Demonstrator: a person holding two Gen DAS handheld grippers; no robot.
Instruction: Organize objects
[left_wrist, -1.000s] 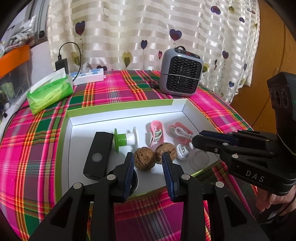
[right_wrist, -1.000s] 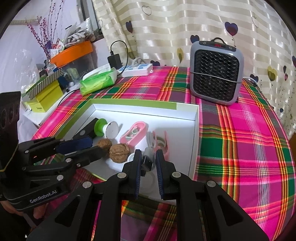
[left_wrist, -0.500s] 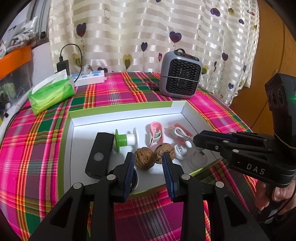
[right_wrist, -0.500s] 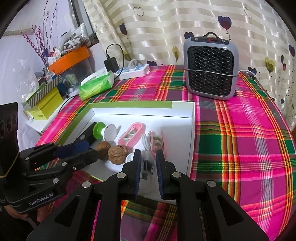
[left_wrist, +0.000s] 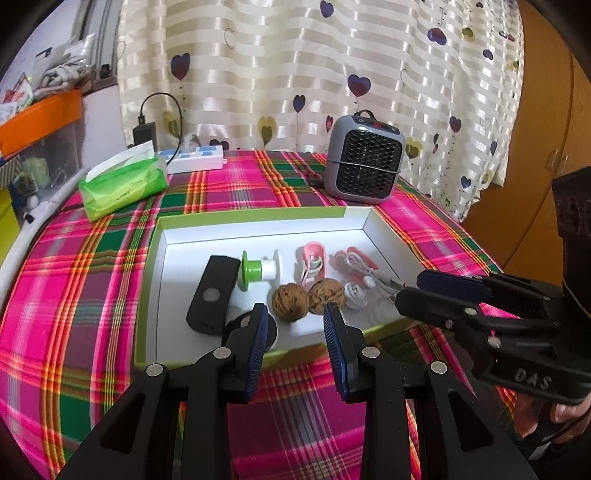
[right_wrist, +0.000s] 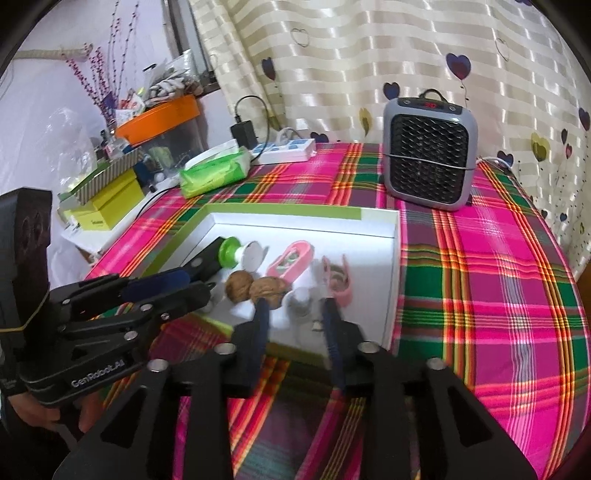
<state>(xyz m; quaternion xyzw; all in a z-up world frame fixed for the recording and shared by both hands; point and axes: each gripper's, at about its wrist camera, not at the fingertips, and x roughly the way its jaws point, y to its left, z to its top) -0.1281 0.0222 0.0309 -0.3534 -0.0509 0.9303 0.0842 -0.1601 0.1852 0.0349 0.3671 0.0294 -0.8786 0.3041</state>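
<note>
Surface: a plaid tablecloth (left_wrist: 92, 295) under a shallow white box (left_wrist: 266, 221), with a curtain behind.
Contents: two walnuts (left_wrist: 290, 307), a green spool (left_wrist: 255, 271), a white cable (left_wrist: 373, 275), all lying inside the box.
Right gripper (right_wrist: 295, 310): jaws are opening, nothing between them.
Left gripper (left_wrist: 295, 317): parted, empty, over the near rim.
Advice: lift clear before moving sideways.
Room: the heater (right_wrist: 430, 147) stands well apart; the box walls are low.

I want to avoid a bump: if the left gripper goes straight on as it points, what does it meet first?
Probably the nearer walnut, centred between the open left gripper fingers inside the white box; depth is unclear.
</note>
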